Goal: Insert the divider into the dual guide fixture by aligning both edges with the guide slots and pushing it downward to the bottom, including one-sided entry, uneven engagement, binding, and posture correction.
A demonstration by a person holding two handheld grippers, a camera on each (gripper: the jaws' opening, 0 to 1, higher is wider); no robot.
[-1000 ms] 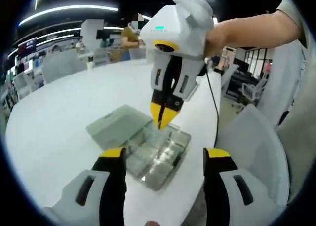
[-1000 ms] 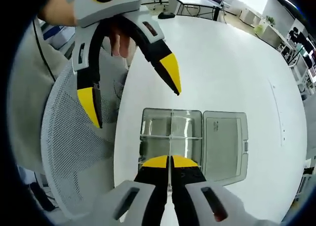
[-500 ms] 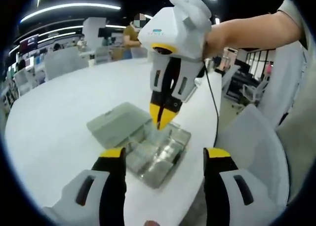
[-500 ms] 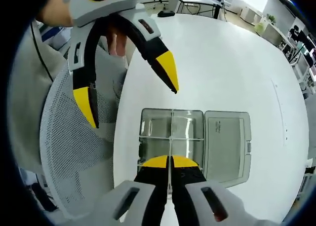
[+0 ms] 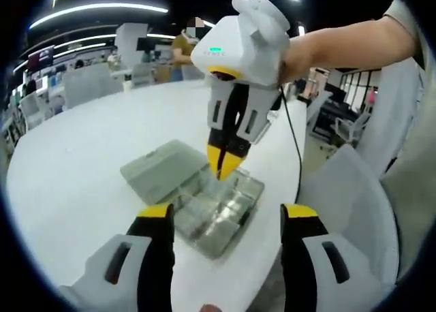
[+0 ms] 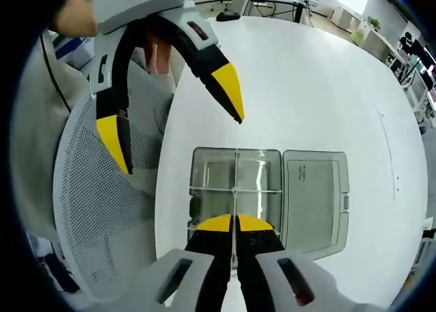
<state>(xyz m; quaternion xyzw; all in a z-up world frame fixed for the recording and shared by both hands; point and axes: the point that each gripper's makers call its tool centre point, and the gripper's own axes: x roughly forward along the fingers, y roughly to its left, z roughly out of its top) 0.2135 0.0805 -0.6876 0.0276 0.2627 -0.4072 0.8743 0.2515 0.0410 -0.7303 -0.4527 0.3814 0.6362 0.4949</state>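
A clear plastic box (image 6: 211,182) with inner guide slots lies on the white table (image 6: 313,87), its lid (image 6: 313,196) folded open to the right. My right gripper (image 6: 234,223) is shut on a thin clear divider (image 6: 234,201), seen edge-on and standing in the box along its middle line. In the left gripper view the right gripper (image 5: 223,163) points down into the box (image 5: 228,213), beside the lid (image 5: 160,167). My left gripper (image 5: 228,213) is open and holds nothing. It hovers above the box's left side (image 6: 170,118), apart from it.
A grey mesh chair (image 6: 102,210) stands against the table edge left of the box. A black cable (image 5: 294,142) runs over the table's right edge. A white chair back (image 5: 354,189) is close on the right. Office desks and a person stand far behind.
Almost nothing has changed. In the right gripper view the open left gripper has drifted slightly up and left. The right gripper stays shut on the divider over the box.
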